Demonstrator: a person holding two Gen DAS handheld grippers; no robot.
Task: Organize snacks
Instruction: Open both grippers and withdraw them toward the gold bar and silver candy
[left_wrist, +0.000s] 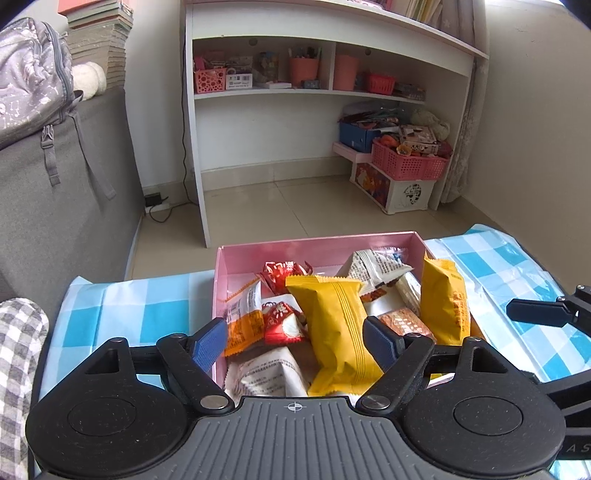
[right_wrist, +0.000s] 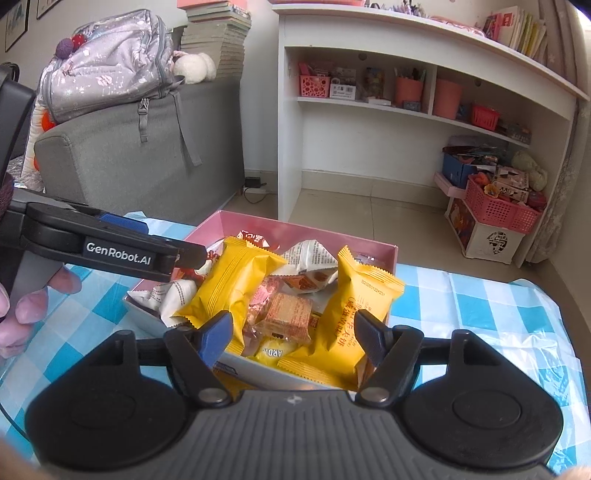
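A pink box (left_wrist: 280, 246) full of wrapped snacks sits on a blue-checked tablecloth (left_wrist: 140, 306). It also shows in the right wrist view (right_wrist: 373, 242). Two yellow packets stand out: one lying across the middle (left_wrist: 334, 328), one upright at the right (left_wrist: 445, 302). Orange, red and white packets lie around them. My left gripper (left_wrist: 295, 338) is open over the box's near edge, its fingers either side of the middle yellow packet, not closed on it. My right gripper (right_wrist: 293, 336) is open over the box's near corner, beside the upright yellow packet (right_wrist: 354, 317).
A grey sofa (left_wrist: 55, 206) with a backpack stands to the left. A white shelf desk (left_wrist: 332, 92) and pink baskets (left_wrist: 408, 162) stand behind on the tiled floor. The left gripper's finger (right_wrist: 110, 247) reaches in from the left in the right wrist view.
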